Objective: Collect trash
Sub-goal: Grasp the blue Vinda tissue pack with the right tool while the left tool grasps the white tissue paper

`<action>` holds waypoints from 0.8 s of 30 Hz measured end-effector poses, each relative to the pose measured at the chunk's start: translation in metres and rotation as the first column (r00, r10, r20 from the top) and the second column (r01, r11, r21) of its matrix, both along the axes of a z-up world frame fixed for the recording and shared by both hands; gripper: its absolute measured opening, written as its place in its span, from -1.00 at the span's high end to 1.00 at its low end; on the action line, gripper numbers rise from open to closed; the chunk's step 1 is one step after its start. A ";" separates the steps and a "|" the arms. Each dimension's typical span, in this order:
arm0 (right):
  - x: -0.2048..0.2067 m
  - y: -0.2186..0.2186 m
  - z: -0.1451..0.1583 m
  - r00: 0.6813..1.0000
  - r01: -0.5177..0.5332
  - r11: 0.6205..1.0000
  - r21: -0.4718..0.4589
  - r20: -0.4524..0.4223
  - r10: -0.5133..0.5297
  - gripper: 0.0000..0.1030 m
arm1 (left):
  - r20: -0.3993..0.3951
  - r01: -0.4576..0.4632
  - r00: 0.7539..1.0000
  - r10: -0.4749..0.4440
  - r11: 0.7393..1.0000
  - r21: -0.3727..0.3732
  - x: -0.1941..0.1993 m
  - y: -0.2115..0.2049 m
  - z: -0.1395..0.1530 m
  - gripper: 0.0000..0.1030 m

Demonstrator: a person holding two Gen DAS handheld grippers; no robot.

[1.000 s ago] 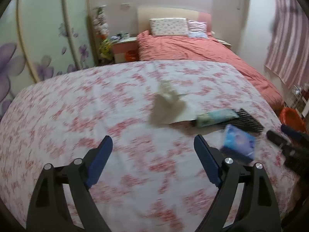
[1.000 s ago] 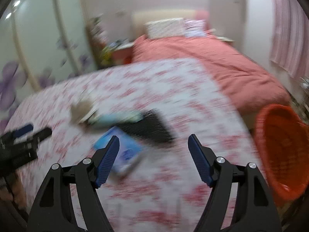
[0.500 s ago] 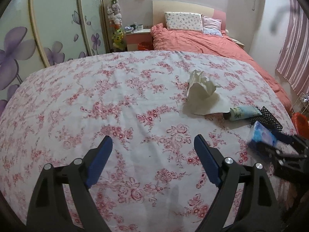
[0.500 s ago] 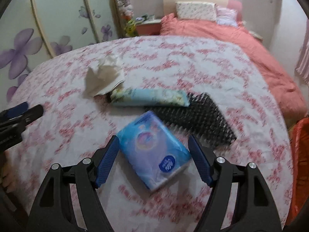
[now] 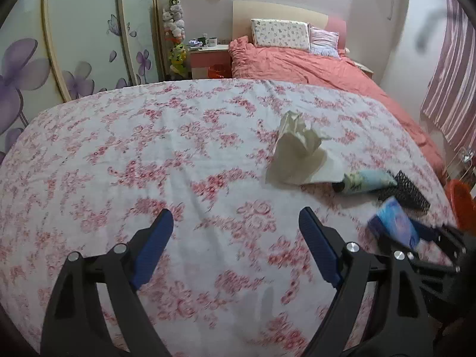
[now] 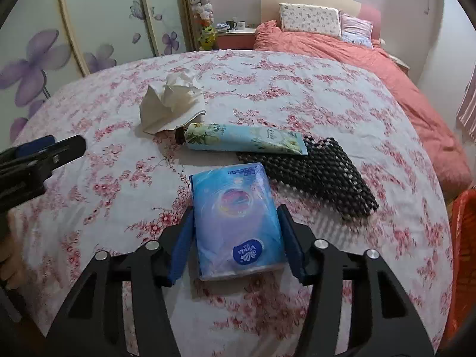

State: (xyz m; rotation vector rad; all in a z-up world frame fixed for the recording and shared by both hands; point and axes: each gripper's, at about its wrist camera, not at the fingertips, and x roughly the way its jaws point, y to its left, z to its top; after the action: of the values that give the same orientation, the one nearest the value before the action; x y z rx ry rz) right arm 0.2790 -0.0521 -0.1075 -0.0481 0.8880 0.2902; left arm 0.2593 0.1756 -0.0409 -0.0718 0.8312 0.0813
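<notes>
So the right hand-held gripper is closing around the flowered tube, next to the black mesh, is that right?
Not quite. The right hand-held gripper is around the blue tissue pack, not the flowered tube; the tube lies farther away. The black mesh is beside it, as the right wrist view shows.

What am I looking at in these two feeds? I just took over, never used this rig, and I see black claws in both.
Those claws are two hand-held grippers, one in each of a person's hands, each with a fisheye camera looking along its fingers.

The left wrist view shows the left gripper open over the floral bedspread, holding nothing.

The right wrist view shows the right gripper with its blue pads on either side of a blue tissue pack; whether they grip it yet is unclear.

Beyond it lie a flowered tube, black mesh netting partly under the tube, and a crumpled tissue. An orange basket sits at the right edge.
</notes>
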 end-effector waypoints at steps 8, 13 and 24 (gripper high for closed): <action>-0.027 -0.053 0.021 0.991 0.103 0.993 0.052 0.080 -0.107 -0.02 | 0.037 0.014 0.999 -0.012 0.999 -0.042 0.037 -0.022 -0.003 -0.65; -0.026 -0.082 0.025 0.982 0.161 0.983 0.090 0.084 -0.169 -0.02 | 0.038 0.020 0.999 -0.021 1.000 0.006 0.064 -0.042 -0.007 -0.65; -0.009 -0.112 0.014 0.973 0.214 0.967 0.139 0.059 -0.223 -0.02 | -0.006 0.026 1.000 -0.025 0.996 0.085 0.107 -0.060 -0.024 -0.56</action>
State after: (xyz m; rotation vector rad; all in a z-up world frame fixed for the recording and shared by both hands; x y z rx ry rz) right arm 0.2698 -0.1644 -0.0936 0.1602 0.7906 0.1391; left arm 0.3659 0.1157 -0.0647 0.0195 0.8320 0.0929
